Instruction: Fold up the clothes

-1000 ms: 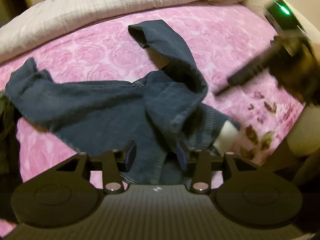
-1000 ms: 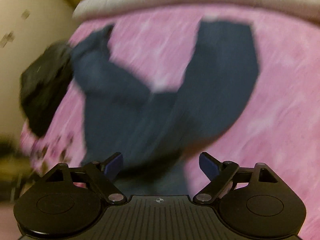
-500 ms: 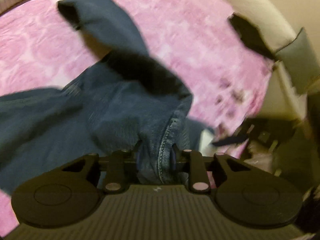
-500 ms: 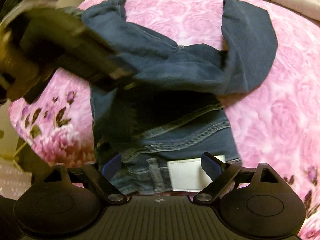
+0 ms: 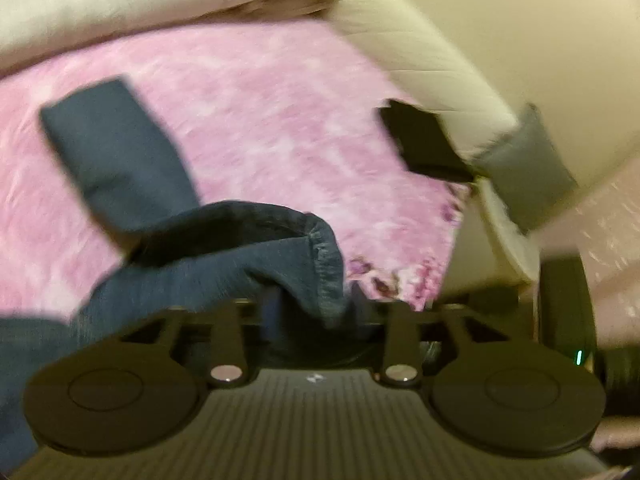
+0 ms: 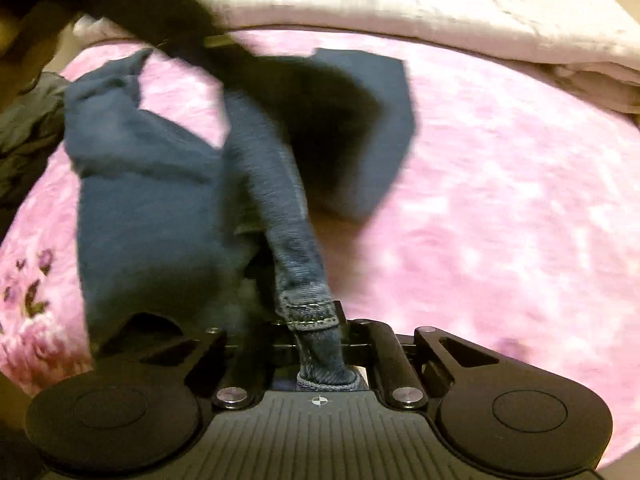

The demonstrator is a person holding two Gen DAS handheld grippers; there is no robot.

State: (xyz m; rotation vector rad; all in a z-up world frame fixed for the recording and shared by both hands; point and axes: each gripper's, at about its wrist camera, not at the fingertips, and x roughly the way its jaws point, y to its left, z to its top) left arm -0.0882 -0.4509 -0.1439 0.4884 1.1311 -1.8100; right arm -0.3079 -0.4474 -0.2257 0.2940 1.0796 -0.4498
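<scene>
We hold a pair of dark blue jeans point(image 6: 160, 200) over the pink blanket point(image 6: 500, 200) on the bed. Our right hand-held gripper point(image 6: 316, 344) is clenched tight on a stitched edge of the jeans, near the front edge of the bed. Our left hand-held gripper point(image 5: 316, 312) has a fold of the jeans point(image 5: 240, 264) between its jaws, and the jaws are opening; the blur hides whether they press on it. One leg of the jeans lies flat toward the middle of the bed. A pale quilt point(image 6: 400, 0) is bunched along the far edge. A dark garment point(image 6: 24, 136) lies at the left edge.
</scene>
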